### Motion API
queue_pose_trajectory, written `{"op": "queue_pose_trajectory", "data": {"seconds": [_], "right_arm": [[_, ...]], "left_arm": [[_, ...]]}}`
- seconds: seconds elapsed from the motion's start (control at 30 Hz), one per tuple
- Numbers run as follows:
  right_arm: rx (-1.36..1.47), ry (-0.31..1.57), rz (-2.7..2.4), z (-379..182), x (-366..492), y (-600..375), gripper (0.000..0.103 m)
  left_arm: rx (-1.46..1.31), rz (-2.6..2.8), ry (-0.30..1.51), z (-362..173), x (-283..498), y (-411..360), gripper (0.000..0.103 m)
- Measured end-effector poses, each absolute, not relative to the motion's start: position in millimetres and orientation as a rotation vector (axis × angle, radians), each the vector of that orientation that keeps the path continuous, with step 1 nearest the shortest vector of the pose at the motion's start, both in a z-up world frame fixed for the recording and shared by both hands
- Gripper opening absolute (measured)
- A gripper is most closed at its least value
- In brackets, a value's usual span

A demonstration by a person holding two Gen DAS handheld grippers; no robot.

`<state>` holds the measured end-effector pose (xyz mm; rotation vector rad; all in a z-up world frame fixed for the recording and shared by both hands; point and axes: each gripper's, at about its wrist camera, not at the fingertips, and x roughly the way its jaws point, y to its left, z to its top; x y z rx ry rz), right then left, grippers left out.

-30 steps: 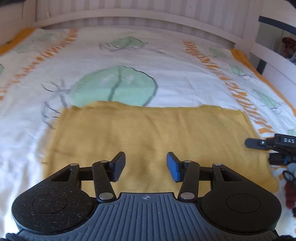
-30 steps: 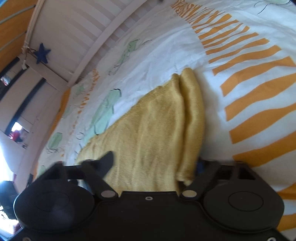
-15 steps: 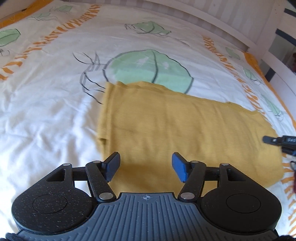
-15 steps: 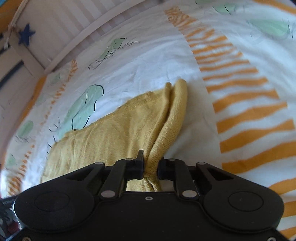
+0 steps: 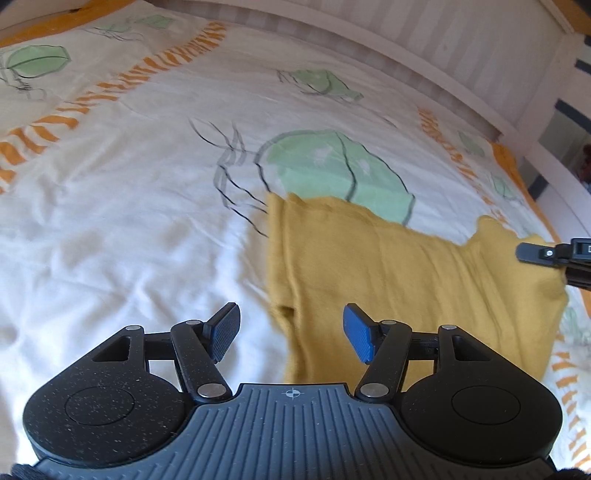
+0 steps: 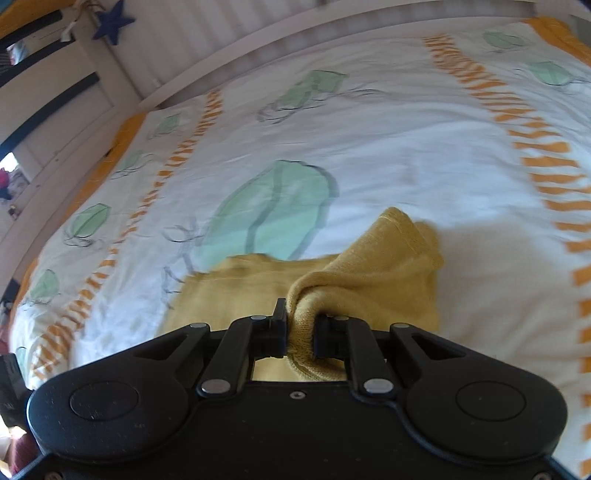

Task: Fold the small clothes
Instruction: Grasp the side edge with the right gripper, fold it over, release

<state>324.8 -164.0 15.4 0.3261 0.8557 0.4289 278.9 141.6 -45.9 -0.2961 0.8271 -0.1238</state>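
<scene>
On the left, the white bedcover (image 5: 122,229) spreads out bare, printed with pale green leaf shapes and rows of orange dashes, and a white slatted bed frame (image 5: 424,51) runs along its far edge. The left hand-held gripper (image 5: 291,330) hangs over this cover with its blue-padded jaws spread apart; nothing is between them. Its left pad (image 5: 225,330) is above white sheet, while its right pad (image 5: 356,338) is above the near left part of the yellow knit garment (image 5: 399,280).

The garment lies on the bed to the right of centre in the left wrist view, flat for most of its width, with its left edge forming a soft lengthwise ridge and its far edge overlapping a large green leaf print (image 5: 332,166). Toward the right, its far corner rises off the cover, where the right hand-held gripper (image 5: 532,253) enters from the picture's right edge.

In the right wrist view, the right hand-held gripper (image 6: 300,332) has its jaws pressed onto a bunched fold of the same garment (image 6: 373,273), the knit bulging out between and below the fingers. The lifted cloth forms a rounded hump ahead of the jaws, and the rest trails down to the left onto the bedcover (image 6: 424,177). A blue star (image 6: 112,24) hangs on the frame at upper left.
</scene>
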Motion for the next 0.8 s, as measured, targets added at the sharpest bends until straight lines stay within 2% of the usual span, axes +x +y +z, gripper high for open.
{"op": "queue_pose_trajectory", "data": {"seconds": [0.57, 0.73, 0.8], "right_arm": [[0.16, 0.926, 0.57, -20.5, 323.2, -18.4, 0.02], [0.232, 0.962, 0.597, -35.3, 328.2, -12.3, 0.033], [0.284, 0.948, 0.618, -34.2, 327.6, -15.9, 0.044]], "left_arm": [[-0.39, -0.061, 0.814, -43.2, 283.9, 183.0, 0.06], [-0.395, -0.05, 0.824, -48.2, 285.3, 186.4, 0.06], [-0.397, -0.046, 0.827, -49.5, 285.6, 187.6, 0.06]]}}
